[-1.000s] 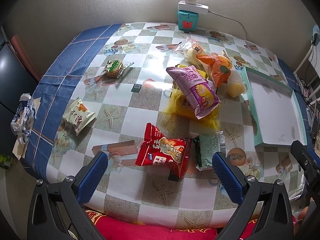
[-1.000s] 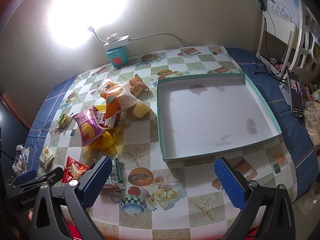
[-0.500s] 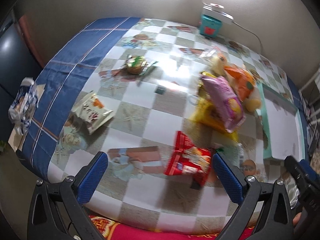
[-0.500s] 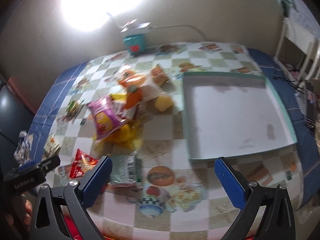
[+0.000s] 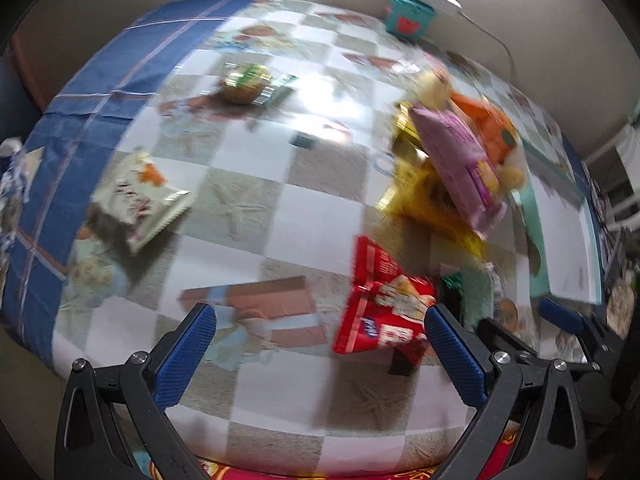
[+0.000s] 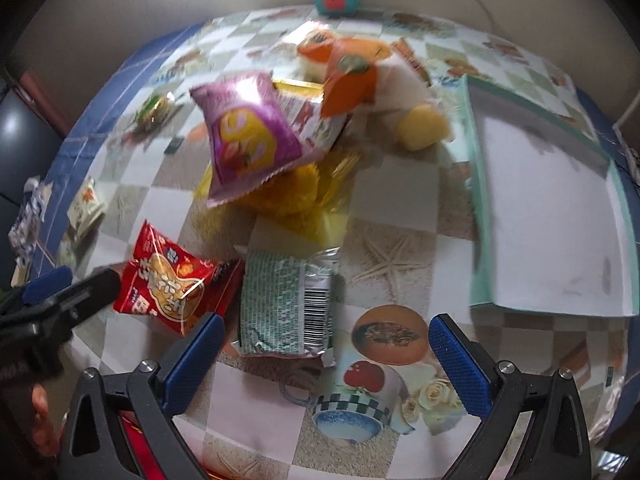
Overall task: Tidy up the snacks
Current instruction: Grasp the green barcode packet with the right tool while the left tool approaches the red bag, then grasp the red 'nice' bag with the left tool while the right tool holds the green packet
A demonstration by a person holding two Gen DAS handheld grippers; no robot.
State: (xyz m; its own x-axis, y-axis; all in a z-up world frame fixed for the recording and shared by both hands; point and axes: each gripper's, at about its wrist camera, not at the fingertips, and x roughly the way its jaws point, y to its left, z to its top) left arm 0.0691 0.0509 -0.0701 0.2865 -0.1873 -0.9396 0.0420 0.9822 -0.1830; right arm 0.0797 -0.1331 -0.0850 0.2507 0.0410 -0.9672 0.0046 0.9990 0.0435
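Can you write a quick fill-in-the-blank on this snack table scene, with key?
1. The purple snack bag lies on top of a ____ bag.
2. The teal-rimmed tray holds ____ snacks.
3. Both the left hand-held gripper and the right hand-held gripper are ____.
4. The packet with the barcode is ____ in colour.

Missing words: yellow; no; open; green

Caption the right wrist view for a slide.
Open right gripper above a green snack packet, red packet beside it, empty tray to the right.
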